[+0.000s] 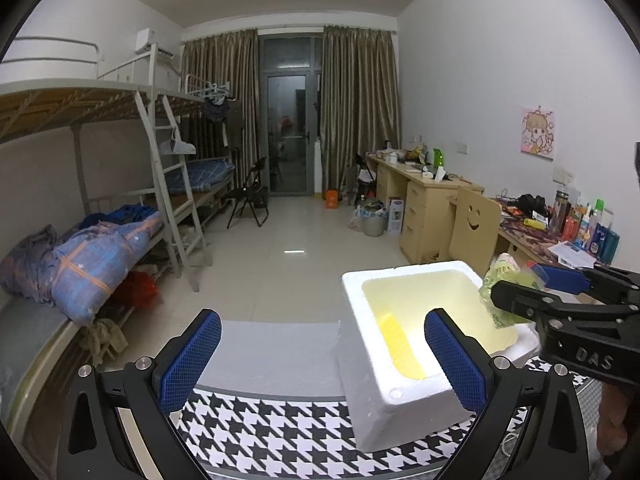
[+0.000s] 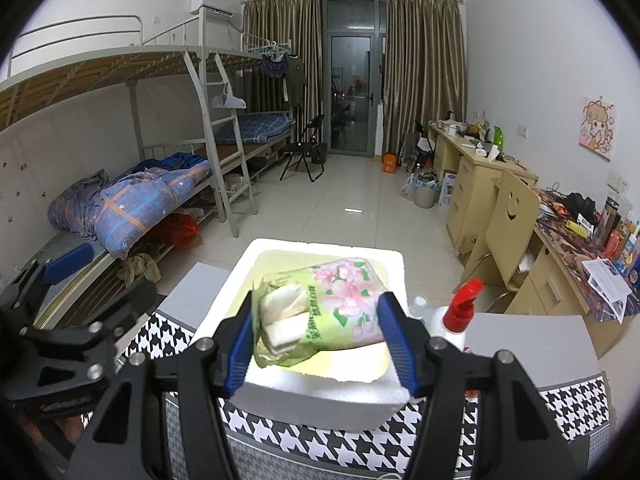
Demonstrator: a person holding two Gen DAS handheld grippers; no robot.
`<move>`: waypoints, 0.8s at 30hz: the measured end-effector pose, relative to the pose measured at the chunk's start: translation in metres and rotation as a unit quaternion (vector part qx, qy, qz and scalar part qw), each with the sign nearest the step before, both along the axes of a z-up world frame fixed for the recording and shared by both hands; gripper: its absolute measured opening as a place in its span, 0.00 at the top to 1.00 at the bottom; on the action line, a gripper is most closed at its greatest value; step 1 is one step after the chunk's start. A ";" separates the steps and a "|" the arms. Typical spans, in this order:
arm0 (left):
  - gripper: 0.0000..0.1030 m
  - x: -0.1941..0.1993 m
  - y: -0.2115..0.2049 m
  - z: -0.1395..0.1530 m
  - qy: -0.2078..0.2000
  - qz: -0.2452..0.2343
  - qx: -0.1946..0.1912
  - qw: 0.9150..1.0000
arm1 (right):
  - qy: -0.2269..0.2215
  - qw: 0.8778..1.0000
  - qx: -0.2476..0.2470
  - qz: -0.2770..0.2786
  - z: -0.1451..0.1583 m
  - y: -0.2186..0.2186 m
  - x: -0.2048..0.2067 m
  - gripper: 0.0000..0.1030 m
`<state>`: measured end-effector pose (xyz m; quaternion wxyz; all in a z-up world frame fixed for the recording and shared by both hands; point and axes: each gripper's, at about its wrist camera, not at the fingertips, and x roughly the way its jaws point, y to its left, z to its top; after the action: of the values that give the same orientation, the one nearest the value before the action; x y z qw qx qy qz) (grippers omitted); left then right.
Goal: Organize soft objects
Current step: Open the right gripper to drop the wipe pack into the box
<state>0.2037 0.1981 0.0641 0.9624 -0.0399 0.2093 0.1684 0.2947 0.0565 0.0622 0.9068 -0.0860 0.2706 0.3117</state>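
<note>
Right gripper (image 2: 316,344) is clamped on the tissue pack (image 2: 320,312) — pads pressing both ends, so its long axis runs jaw to jaw. The pack hangs directly over the open foam box (image 2: 320,396), partly above the near rim. Judging from this, the coming move is straight down and slightly forward, then release.

Left gripper (image 1: 322,360) is spread wide, nothing between the pads; it sits at the box's left side, box corner between its fingers. Right one is plainly the working hand.

Box stands on a houndstooth cloth (image 2: 572,404), foam lid (image 1: 276,352) flat beside it, spray bottle (image 2: 456,316) just right of the box. Dorm room beyond — bunk beds (image 2: 132,136) left, desks (image 2: 480,176) right.
</note>
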 end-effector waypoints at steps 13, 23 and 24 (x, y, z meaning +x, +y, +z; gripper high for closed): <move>0.01 -0.011 0.013 -0.007 0.003 0.006 -0.006 1.000 | 0.031 0.999 -0.022 -0.012 -0.018 0.022 0.025 0.38; 0.01 -0.009 0.018 -0.012 0.009 0.010 -0.012 1.000 | 0.053 0.998 -0.030 -0.030 -0.028 0.025 0.037 0.21; 0.01 -0.009 0.017 -0.012 0.010 0.011 -0.011 1.000 | 0.055 0.998 -0.028 -0.028 -0.027 0.025 0.037 0.21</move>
<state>0.1951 0.2155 0.0519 0.9579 -0.0512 0.2205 0.1767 0.3315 0.0814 0.0353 0.8963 -0.0860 0.3308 0.2825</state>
